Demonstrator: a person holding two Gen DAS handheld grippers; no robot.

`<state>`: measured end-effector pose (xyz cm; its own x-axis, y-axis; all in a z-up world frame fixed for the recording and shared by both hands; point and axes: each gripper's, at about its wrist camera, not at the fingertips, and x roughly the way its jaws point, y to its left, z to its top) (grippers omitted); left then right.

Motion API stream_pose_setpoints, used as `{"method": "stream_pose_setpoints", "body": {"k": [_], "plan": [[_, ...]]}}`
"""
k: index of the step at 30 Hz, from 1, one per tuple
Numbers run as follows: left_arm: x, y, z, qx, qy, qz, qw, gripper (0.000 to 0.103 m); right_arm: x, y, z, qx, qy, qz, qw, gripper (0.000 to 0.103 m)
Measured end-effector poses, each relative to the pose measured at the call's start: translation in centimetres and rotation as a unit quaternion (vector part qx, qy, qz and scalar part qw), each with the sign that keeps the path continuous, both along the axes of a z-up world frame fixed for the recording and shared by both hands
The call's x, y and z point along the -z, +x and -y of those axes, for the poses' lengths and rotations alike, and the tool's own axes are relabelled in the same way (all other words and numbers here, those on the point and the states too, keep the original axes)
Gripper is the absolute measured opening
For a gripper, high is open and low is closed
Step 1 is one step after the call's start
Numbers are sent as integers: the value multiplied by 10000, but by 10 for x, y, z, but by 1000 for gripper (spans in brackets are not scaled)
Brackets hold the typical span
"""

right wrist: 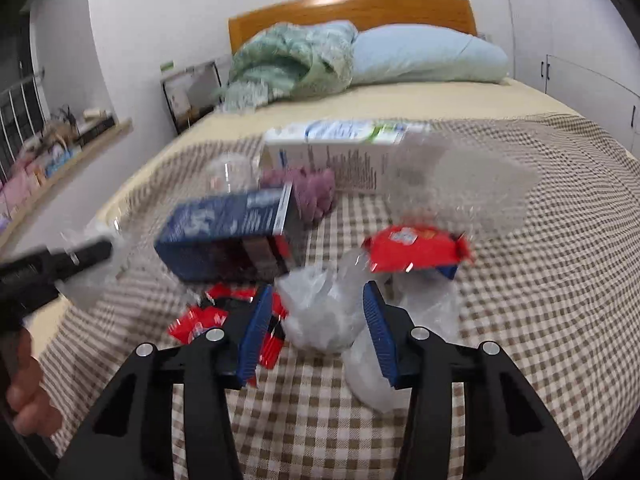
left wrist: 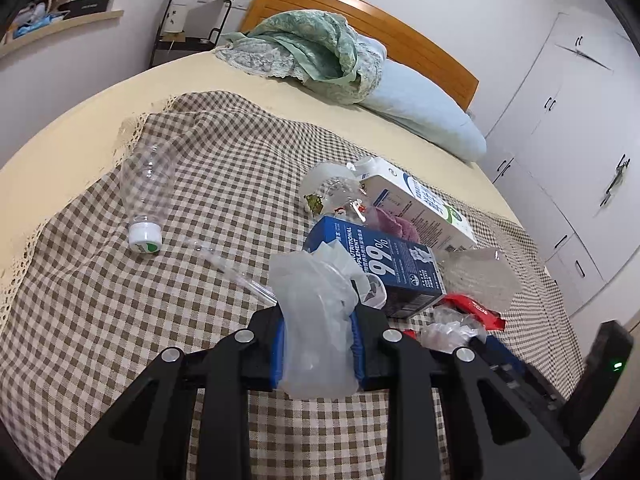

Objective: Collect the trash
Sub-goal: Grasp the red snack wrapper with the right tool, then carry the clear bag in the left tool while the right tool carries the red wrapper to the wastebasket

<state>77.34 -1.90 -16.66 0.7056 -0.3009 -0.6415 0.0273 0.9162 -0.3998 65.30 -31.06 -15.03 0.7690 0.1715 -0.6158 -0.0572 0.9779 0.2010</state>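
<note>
Checked cloth [left wrist: 120, 320] covers the near part of the bed [left wrist: 60, 132], and the trash lies on it. Taking the blue carton [left wrist: 384, 268] as landmark: behind it, toward the headboard [left wrist: 360, 12], lies a white carton [left wrist: 420, 204] on its side, with a purple scrap [left wrist: 394, 224] between the two. Well to its left a clear bottle [left wrist: 146, 196] lies with its white cap toward the camera. A clear plastic sheet [left wrist: 480, 276] rests just to its right, and a red wrapper [left wrist: 476, 308] sits below that. A second red wrapper [right wrist: 200, 316] lies in front of the carton in the right wrist view.

Just in front of the carton, the left gripper [left wrist: 318, 344] has its jaws closed on a crumpled clear bag [left wrist: 316, 312], blue pads pressing both sides. The right gripper [right wrist: 316, 332] holds its jaws around another crumpled bag [right wrist: 320, 316]; that view is blurred, and a gap shows at the left pad, so the jaws are not clamped.
</note>
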Motion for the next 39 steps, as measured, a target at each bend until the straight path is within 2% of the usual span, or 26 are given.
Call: {"method": "stream_pose_setpoints", "body": {"k": [4, 6, 8, 12, 13, 14, 15, 18, 20, 23, 27, 31, 35, 39], "plan": [[1, 3, -2, -42, -124, -63, 9999, 23, -18, -12, 45, 727, 592, 511, 9943, 46], [3, 4, -1, -1, -122, -90, 9999, 23, -13, -3, 72, 1048, 1018, 311, 9888, 46], [6, 5, 5, 85, -33, -137, 9999, 23, 7, 15, 93, 1086, 1536, -140, 9820, 46], [9, 4, 12, 140, 47, -153, 9998, 23, 30, 36, 108, 1036, 2222, -457, 9684, 46], [10, 5, 14, 156, 76, -168, 9997, 23, 32, 40, 107, 960, 2335, -482, 9664, 44], [11, 6, 14, 162, 98, -182, 9997, 23, 33, 44, 105, 878, 2397, -505, 9656, 24], [12, 6, 15, 161, 124, -193, 9996, 23, 32, 45, 103, 829, 2424, -515, 9653, 13], [13, 5, 17, 162, 196, -208, 9995, 23, 17, 39, 92, 715, 2401, -332, 9675, 7], [13, 4, 18, 175, 227, -200, 9994, 23, -6, 27, 85, 575, 2300, -27, 9715, 7], [9, -1, 21, 197, 263, -156, 9993, 23, -27, 13, 79, 356, 2328, 194, 9717, 7], [2, -9, 26, 233, 255, -74, 9994, 23, -44, -5, 76, 388, 2216, 407, 9735, 7], [-9, -23, 33, 338, 201, 33, 9992, 23, -47, -17, 74, 447, 2119, 491, 9750, 7], [-11, -38, 42, 425, 484, 48, 9979, 23, -35, -27, 64, 489, 2188, 414, 9737, 7], [-16, -57, 44, 462, 544, 163, 9973, 23, -34, -51, 57, 558, 2029, 419, 9767, 7]]}}
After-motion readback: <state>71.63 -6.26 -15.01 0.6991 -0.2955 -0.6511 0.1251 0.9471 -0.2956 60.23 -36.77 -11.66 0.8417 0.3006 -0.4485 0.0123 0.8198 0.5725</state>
